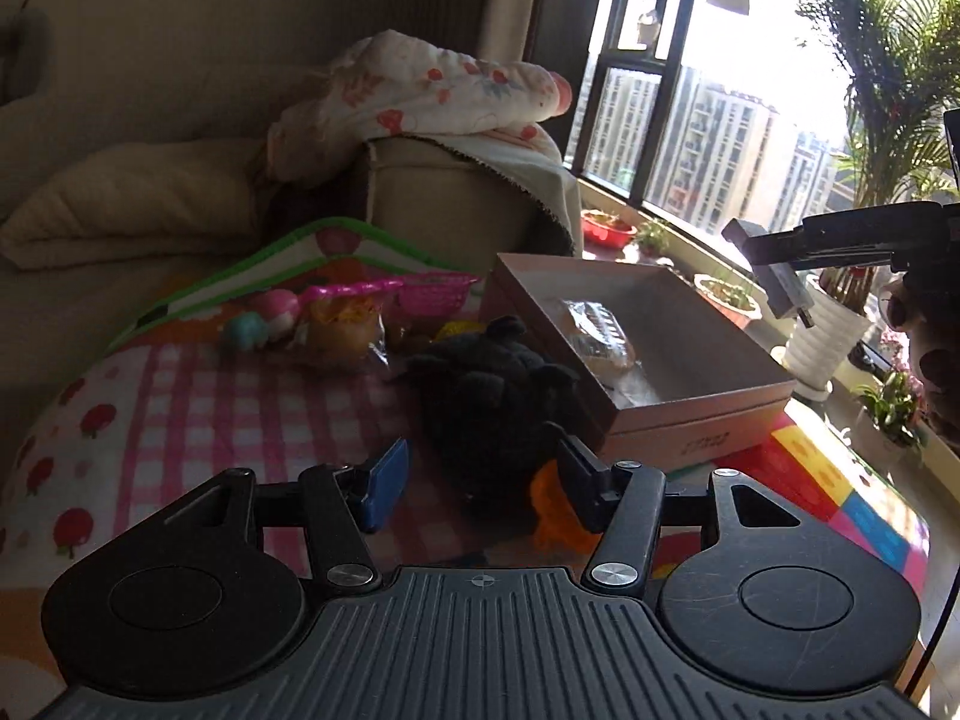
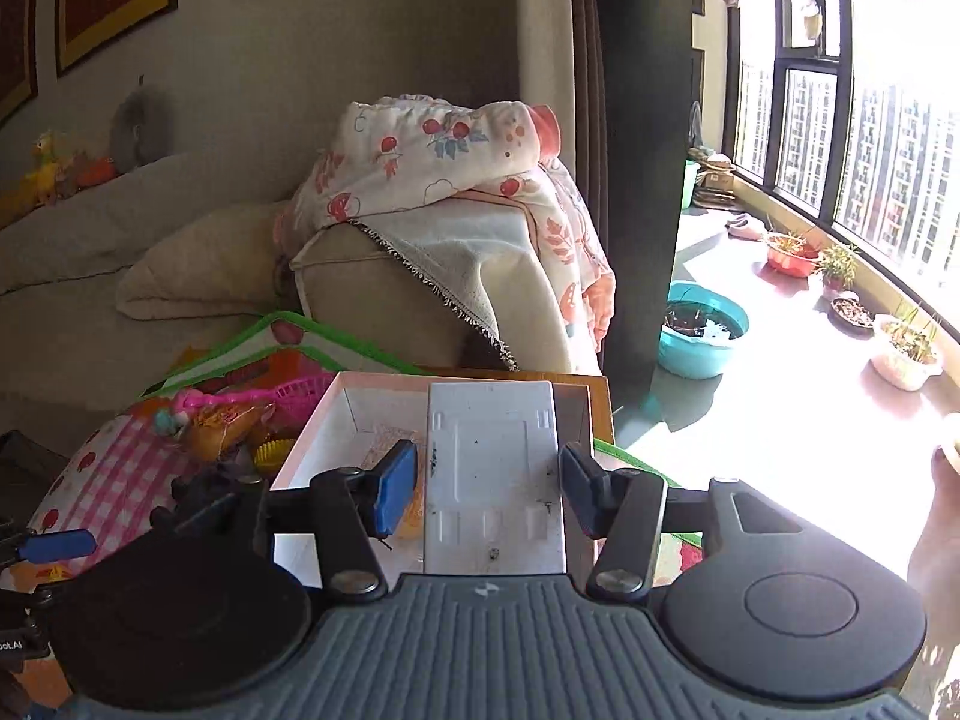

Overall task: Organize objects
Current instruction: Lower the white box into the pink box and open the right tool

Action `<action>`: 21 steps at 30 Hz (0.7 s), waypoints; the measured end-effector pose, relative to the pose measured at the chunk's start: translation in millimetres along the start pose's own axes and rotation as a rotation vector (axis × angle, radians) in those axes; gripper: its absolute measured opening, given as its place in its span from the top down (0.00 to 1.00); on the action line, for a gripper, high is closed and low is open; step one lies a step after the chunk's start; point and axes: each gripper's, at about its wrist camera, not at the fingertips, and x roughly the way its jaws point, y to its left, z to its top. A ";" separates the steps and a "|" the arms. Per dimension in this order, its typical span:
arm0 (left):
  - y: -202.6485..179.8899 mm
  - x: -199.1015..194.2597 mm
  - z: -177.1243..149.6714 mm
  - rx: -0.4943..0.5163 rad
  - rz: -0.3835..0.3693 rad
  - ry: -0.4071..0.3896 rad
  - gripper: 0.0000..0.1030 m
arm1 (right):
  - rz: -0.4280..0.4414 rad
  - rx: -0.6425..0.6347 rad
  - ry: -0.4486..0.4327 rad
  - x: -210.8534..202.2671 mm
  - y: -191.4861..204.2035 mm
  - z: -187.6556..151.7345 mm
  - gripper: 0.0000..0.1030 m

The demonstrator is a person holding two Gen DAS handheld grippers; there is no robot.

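Observation:
My left gripper is open, low over the checked blanket, with a black plush toy with orange feet just ahead between its fingers. A pink open box lies to the right and holds a wrapped pastry. My right gripper is open around a white flat device that lies between its fingers over the same box. In the left wrist view the right gripper shows above the box's right side with the device's edge.
Small toys, a wrapped bun and a pink basket lie behind the plush. A sofa arm with floral cloth stands behind. Plant pots and a teal basin sit by the window.

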 end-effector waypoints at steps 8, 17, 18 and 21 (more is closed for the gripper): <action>41.1 -0.3 -7.9 -0.052 0.040 -0.003 0.42 | -0.001 -0.043 0.061 24.7 35.7 -15.7 0.17; 28.6 25.3 12.1 -0.217 -0.115 -0.008 0.42 | -0.073 -0.180 0.058 -8.8 59.6 -82.7 0.10; 25.8 29.2 14.8 -0.227 -0.111 -0.005 0.42 | -0.068 -0.193 0.054 -13.3 62.3 -89.9 0.10; 14.4 44.0 23.6 -0.235 -0.060 0.002 0.42 | -0.066 -0.243 0.028 -24.2 72.4 -108.5 0.03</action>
